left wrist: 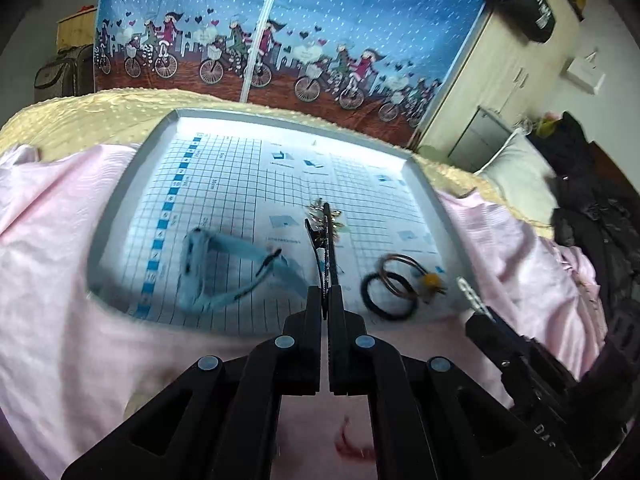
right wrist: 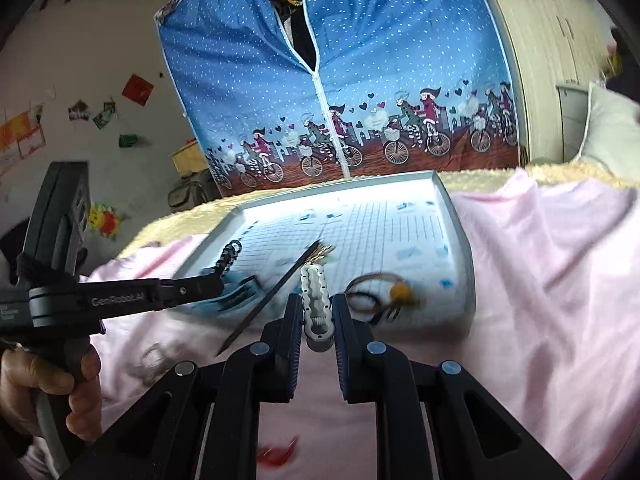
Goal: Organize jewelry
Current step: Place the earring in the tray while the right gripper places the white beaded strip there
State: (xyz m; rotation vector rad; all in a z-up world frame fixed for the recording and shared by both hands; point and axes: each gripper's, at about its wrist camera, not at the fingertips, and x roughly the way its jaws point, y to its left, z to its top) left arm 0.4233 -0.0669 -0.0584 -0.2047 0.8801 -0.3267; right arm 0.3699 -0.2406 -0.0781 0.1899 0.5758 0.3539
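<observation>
Left wrist view first: the left tool (left wrist: 325, 292) is pinched nearly closed on a thin dark hair stick (left wrist: 329, 240), held at its lower end so the shaft runs forward over the grey tray (left wrist: 120, 184) to a gold ornament cluster (left wrist: 325, 216) at the far tip. The stick looks stiff, light and slick, so a grip low on the bare shaft seems safest; the dangling ornaments look fragile and best left untouched. On the tray's gridded sheet lie blue-framed glasses (left wrist: 224, 268) to the left, and to the right a black ring (left wrist: 388, 296) overlapped by brown hoops (left wrist: 400, 276) bearing a yellow charm (left wrist: 433, 280). The tray rests on a pink bedcover (left wrist: 48, 240).

Right wrist view: the right tool (right wrist: 317, 308) stands narrowly apart, with a pale ribbed clip (right wrist: 316, 292) between its jaws; whether the pads actually press it I cannot tell. This clip looks like rigid, light plastic, easily gripped across its ridged sides. Only here does the whole stick (right wrist: 276, 288) show, tilted clear above the tray with its point hanging out over the bedcover, together with the hand (right wrist: 48, 384) on the left tool's handle. The glasses are mostly hidden in this view, and the hoops are blurred.
</observation>
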